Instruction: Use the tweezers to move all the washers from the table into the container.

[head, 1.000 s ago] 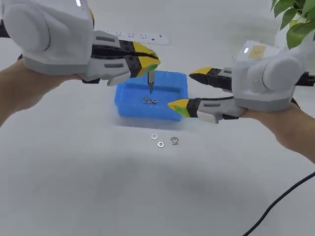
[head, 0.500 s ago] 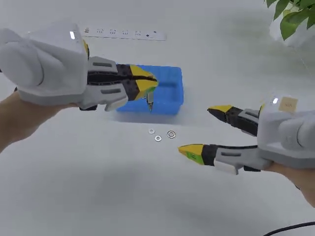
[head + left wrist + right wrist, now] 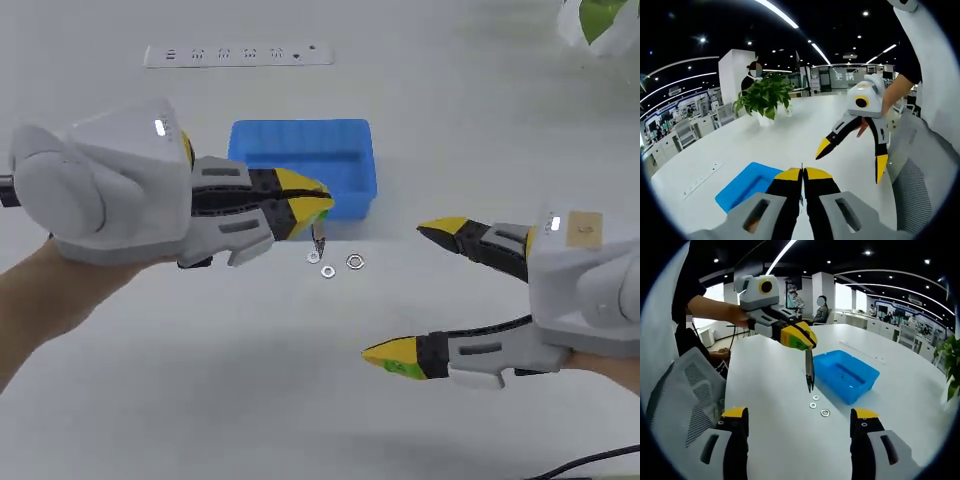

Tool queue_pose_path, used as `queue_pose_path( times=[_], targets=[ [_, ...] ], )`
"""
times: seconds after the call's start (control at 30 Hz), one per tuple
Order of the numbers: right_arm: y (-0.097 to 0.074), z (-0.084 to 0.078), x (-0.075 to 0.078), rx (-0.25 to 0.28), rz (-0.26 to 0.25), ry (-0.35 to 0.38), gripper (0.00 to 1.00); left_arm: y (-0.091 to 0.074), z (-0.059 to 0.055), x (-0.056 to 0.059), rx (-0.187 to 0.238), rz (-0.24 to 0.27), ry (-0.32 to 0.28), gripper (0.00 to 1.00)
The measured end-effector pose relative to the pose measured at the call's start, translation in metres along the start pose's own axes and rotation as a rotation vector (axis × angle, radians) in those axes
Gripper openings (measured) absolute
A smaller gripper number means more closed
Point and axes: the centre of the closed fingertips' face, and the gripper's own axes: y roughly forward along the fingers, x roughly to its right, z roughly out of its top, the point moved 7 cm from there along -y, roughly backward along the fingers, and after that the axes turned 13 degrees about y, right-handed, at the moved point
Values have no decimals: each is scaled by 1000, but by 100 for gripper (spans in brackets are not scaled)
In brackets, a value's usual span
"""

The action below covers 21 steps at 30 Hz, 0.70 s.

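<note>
Three washers [image 3: 328, 271] just below tweezers [image 3: 318, 243] in left tool [image 3: 322, 203].

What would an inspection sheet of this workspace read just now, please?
Surface: white table, bare apart from the items below.
Job's things: three washers loose on the table in front of the blue container; tweezers pointing down, tips close over the washers.
Clutter: power strip behind the container.
Grippers: left tongs shut on the tweezers; right tongs open, empty, off to the side.
Cables: black cable at the near right.
Surroundings: potted plant; a seated person in the office beyond.
</note>
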Motion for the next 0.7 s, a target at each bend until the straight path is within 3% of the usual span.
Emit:
queue_pose_path(
  times=[0.2, 0.33, 0.7],
  targets=[
    [2, -8, -1, -26, 38, -16, 93, 4, -8, 3, 7, -4, -32, 5],
    [1, -14, 1, -31, 48, -25, 96, 10, -16, 7, -18, -17, -43, 5],
    [-3, -20, -2, -22, 74, -7, 100, 22, -19, 9, -11, -37, -45, 5]
  ],
)
